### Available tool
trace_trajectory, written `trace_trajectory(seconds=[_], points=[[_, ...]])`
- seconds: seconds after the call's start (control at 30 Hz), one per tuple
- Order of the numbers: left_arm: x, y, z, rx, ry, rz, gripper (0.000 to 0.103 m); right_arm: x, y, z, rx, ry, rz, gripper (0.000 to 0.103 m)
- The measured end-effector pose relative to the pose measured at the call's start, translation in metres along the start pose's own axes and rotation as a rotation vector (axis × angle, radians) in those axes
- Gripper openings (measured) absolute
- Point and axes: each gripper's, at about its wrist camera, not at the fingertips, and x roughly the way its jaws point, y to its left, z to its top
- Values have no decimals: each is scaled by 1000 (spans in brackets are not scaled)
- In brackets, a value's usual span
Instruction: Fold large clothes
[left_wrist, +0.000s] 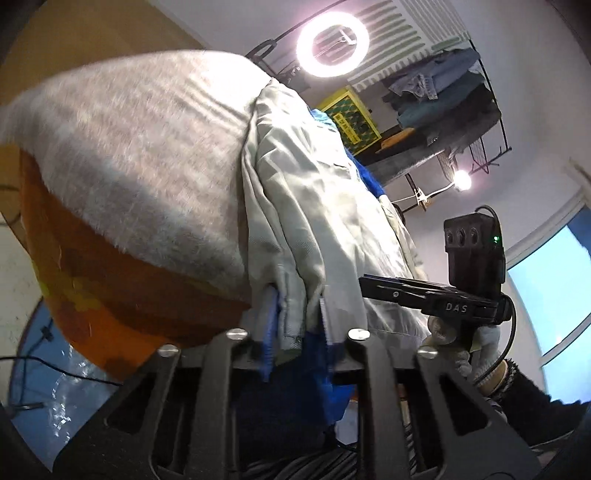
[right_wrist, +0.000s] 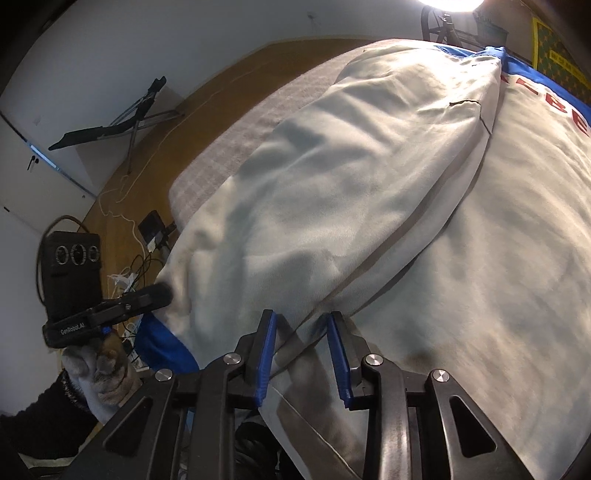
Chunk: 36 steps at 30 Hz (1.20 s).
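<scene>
A large pale grey-white garment (right_wrist: 369, 177) with blue trim and red letters lies spread on a grey-blanketed surface (left_wrist: 140, 147). Part of it is folded over along a long crease. My right gripper (right_wrist: 301, 350) is at the garment's near edge, its blue pads (right_wrist: 267, 354) apart with the fold of cloth between them. My left gripper (left_wrist: 295, 339) holds the garment's hanging edge (left_wrist: 291, 295) between its fingers; its pads are hidden by cloth. It also shows at the left of the right wrist view (right_wrist: 147, 295), its tip on the garment's corner. The right gripper shows in the left wrist view (left_wrist: 424, 299).
An orange cover (left_wrist: 110, 288) hangs below the blanket. A ring light (left_wrist: 332, 44) and a rack of clothes (left_wrist: 443, 96) stand behind. The wooden floor (right_wrist: 155, 158) carries cables, a power strip and a folded black stand (right_wrist: 122, 122).
</scene>
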Motion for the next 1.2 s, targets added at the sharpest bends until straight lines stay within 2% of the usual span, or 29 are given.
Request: trace_trajectory(seconds=[0.17,0.3,0.43,0.57,0.7,0.83,1.0,1.1,1.2], points=[[-16,-16,-2,18,-42,-25,11,-9,2,5,-2,-19,14,33],[-23,-26,-3,57,-45,-34,11,-40,0,17,15,-111,39,38],[-23,-31,-3,85,-43,-38,10,-61,-5,28,27,-170,29,50],[-23,-22,-3,49,-45,-30,10,-73,-28,38,100,-216,-25,50],[-22,-12,-6,23,-34,3,10,-77,-68,48,209,-232,-30,49],[-20,-6,-7,5,-28,16,10,-84,-95,65,263,-256,-29,50],[-19,-6,-8,-16,-34,8,10,-71,-119,105,271,-268,-75,49],[-20,-5,-8,-24,-34,7,10,-57,-140,132,318,-277,-77,49],[-20,-5,-8,-24,-29,12,10,-39,-151,158,315,-292,-62,43]])
